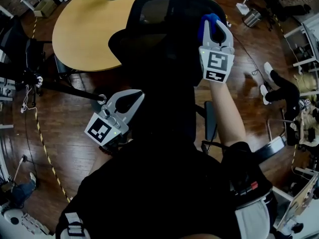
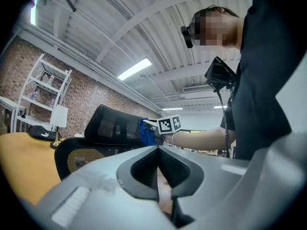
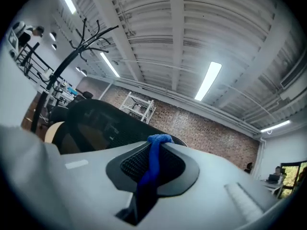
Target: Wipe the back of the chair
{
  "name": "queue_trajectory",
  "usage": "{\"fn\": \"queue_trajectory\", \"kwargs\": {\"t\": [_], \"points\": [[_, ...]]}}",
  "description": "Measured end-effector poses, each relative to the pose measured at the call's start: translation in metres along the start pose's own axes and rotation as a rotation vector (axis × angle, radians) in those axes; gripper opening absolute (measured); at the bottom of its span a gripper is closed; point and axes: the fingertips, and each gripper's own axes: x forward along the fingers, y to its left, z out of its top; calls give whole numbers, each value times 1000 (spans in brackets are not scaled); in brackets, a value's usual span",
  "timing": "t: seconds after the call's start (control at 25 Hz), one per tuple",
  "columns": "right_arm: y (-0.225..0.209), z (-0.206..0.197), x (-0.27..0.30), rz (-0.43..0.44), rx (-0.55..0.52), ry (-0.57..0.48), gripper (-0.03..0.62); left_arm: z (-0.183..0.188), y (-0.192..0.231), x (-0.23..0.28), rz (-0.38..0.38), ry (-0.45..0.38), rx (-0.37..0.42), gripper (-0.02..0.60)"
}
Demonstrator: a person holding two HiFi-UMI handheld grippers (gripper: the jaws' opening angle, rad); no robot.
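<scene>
A black mesh office chair [image 1: 164, 44] stands right in front of me, its back towards me. My right gripper [image 1: 215, 25] is shut on a blue cloth [image 1: 205, 26] and holds it at the upper right edge of the chair back. In the right gripper view the blue cloth [image 3: 155, 153] is pinched between the jaws, with the chair back [image 3: 96, 121] just beyond. My left gripper [image 1: 135, 97] is lower, by the chair's left side, shut and holding nothing. The left gripper view shows the chair [image 2: 112, 128], the cloth [image 2: 146, 133] and the left gripper [image 2: 157, 148].
A round wooden table [image 1: 92, 31] stands beyond the chair. The black arm of a stand [image 1: 60, 86] reaches in from the left. A seated person's legs and shoes [image 1: 271, 86] are at the right. A striped cord [image 1: 47, 156] runs across the wood floor. A white shelf [image 2: 45, 92] stands by the brick wall.
</scene>
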Motion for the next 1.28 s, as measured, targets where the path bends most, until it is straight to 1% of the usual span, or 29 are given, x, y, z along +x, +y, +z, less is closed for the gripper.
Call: {"fn": "queue_trajectory", "kwargs": {"t": [0.04, 0.12, 0.2, 0.4, 0.6, 0.88, 1.0, 1.16, 1.24, 1.28], "points": [[4, 1, 4, -8, -11, 0, 35, 0, 2, -1, 4, 4, -2, 3], [20, 6, 14, 19, 3, -22, 35, -1, 8, -4, 17, 11, -6, 3], [37, 11, 23, 56, 42, -50, 35, -2, 15, -11, 41, 15, -16, 3], [62, 21, 41, 64, 139, -94, 35, -7, 29, -31, 101, 22, -32, 3], [102, 43, 52, 130, 203, -141, 35, -6, 37, -50, 137, 21, -35, 3], [155, 76, 58, 225, 322, -197, 35, -5, 47, -82, 185, 12, -49, 3], [170, 87, 59, 235, 350, -206, 35, -5, 48, -95, 197, -2, -58, 3], [174, 95, 53, 242, 409, -216, 35, -9, 43, -108, 204, 0, -62, 3], [180, 101, 48, 276, 421, -225, 35, -12, 41, -113, 198, 2, -66, 3], [186, 106, 45, 307, 416, -230, 35, -12, 41, -115, 191, 2, -66, 3]]}}
